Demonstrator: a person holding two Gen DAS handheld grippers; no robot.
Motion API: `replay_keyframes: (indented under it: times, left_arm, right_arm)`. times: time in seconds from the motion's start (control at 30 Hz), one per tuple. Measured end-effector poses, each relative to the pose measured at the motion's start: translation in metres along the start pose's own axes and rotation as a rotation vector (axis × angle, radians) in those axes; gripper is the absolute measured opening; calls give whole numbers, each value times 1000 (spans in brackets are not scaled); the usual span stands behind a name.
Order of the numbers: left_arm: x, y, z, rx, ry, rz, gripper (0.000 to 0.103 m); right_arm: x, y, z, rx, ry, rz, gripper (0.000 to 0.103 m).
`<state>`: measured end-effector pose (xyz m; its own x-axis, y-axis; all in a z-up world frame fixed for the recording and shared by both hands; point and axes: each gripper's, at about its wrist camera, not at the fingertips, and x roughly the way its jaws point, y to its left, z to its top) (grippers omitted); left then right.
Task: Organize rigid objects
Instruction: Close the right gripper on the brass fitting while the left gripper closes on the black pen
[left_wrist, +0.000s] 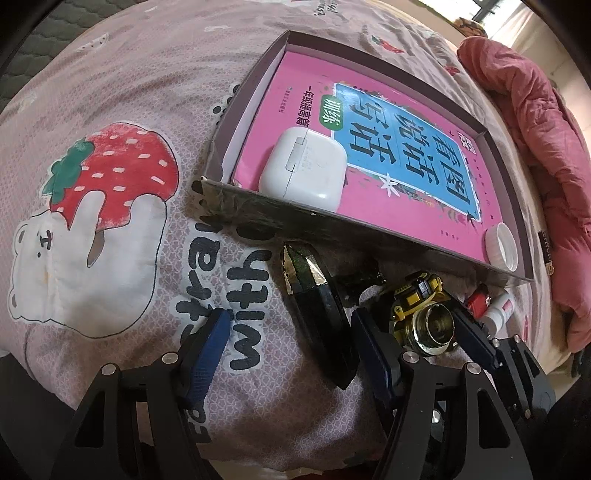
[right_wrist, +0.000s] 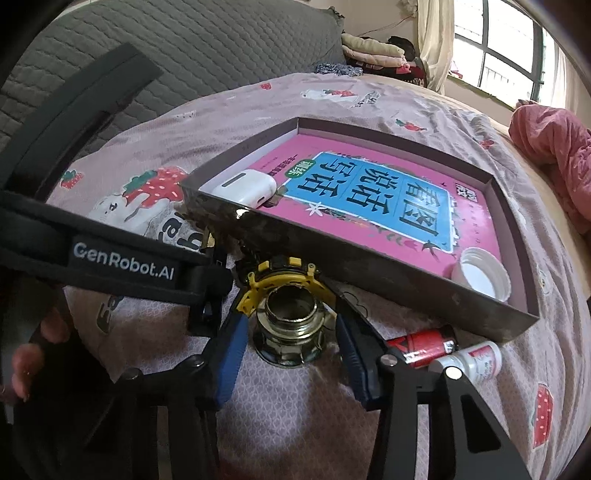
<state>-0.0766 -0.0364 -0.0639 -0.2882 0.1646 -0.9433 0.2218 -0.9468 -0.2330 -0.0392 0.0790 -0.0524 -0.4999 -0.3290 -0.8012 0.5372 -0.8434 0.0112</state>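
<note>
Jaws of both grippers stood open: the right gripper bracketed a brass threaded fitting without visibly touching it, and the left gripper straddled a long black object with a faceted metallic tip, pads apart from it on either side. Both items lay on the strawberry-print bedspread, just outside the near wall of the shallow box — the apparent destination. Inside the box lay one pink book, with one white earbud case on its near-left corner and one white bottle cap at the near-right corner. Still outside were one brass fitting, one yellow-and-black watch-like object touching it on the far side, one black object, one red cylindrical battery and one small white bottle — five loose items against three stowed. The step in hand appeared to be the right gripper's grasp of the fitting. It would probably go best with the pads closing squarely on the flat-sided lower collar rather than the threads, the fingertips kept short of the yellow bezel behind, and the lift carried clear over the box wall before release on a bare part of the book. The soft bedding might let the fitting tip as the pads close.
</note>
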Motion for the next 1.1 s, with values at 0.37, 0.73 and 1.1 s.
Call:
replay_keyframes:
  times: [0.37,0.73,1.1]
  left_arm:
    - [5,-5,0,16,4,15,71]
    - [11,-15,0,52,-18,63,73]
    - [6,-15,-4,97,-38,50,44]
  right_arm:
    - [-4,2,-1,-11,-21,32,36]
    - [-32,-23,-1,99,-76,32,36]
    - [-43,-27,-2,124,-94,2,36]
